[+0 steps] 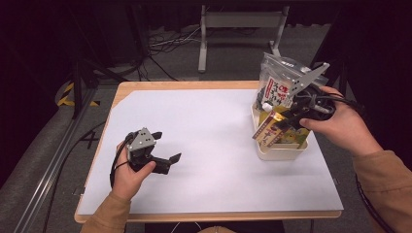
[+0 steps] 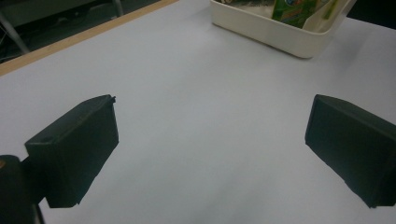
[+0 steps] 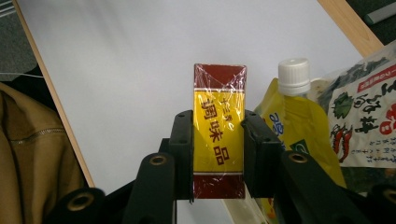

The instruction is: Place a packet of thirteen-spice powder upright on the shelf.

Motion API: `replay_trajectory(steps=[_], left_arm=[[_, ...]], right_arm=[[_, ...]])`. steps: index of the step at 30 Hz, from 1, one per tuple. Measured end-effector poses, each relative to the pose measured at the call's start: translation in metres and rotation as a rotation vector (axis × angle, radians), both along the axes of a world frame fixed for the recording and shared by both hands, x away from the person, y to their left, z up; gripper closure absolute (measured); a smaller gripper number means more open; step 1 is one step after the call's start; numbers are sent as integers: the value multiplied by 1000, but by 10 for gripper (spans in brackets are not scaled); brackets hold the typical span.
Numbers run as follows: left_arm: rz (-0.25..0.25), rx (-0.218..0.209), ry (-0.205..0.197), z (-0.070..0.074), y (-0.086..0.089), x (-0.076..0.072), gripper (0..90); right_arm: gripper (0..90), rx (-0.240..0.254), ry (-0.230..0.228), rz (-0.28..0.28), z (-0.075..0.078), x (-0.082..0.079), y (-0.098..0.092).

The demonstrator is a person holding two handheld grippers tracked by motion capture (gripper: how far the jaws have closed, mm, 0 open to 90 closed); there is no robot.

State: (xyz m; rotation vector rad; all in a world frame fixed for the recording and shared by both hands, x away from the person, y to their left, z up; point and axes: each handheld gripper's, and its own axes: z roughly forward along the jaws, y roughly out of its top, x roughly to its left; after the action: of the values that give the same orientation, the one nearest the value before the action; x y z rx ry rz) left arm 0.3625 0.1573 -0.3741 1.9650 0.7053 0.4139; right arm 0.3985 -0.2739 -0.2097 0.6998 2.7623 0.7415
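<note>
Seasoning box: one; a slim carton, yellow in the middle with dark red ends and red characters, wrapped in clear film; it is tilting out over the 9 o'clock edge of the bin in the high view.
Right gripper: its jaws are clamping the box's two long sides; the right hand is reaching in from 3 o'clock.
Left gripper: its jaws are standing wide apart with nothing between them; the left hand is resting low at 8 o'clock on the white mat.
Bin: one, cream plastic, sitting at 3 o'clock on the mat.
Other contents: one yellow spout pouch with a white cap; one clear printed bag standing at the bin's 12 o'clock end.
</note>
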Motion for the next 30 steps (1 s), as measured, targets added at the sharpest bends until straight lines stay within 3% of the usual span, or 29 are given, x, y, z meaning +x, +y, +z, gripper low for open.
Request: replay_trajectory(steps=[14, 30], left_arm=[[-4, -2, 3, -1, 2, 1, 33], [-10, -11, 8, 0, 6, 0, 32]], right_arm=[[690, -124, -74, 86, 0, 7, -11], [689, -186, -53, 152, -12, 14, -10]])
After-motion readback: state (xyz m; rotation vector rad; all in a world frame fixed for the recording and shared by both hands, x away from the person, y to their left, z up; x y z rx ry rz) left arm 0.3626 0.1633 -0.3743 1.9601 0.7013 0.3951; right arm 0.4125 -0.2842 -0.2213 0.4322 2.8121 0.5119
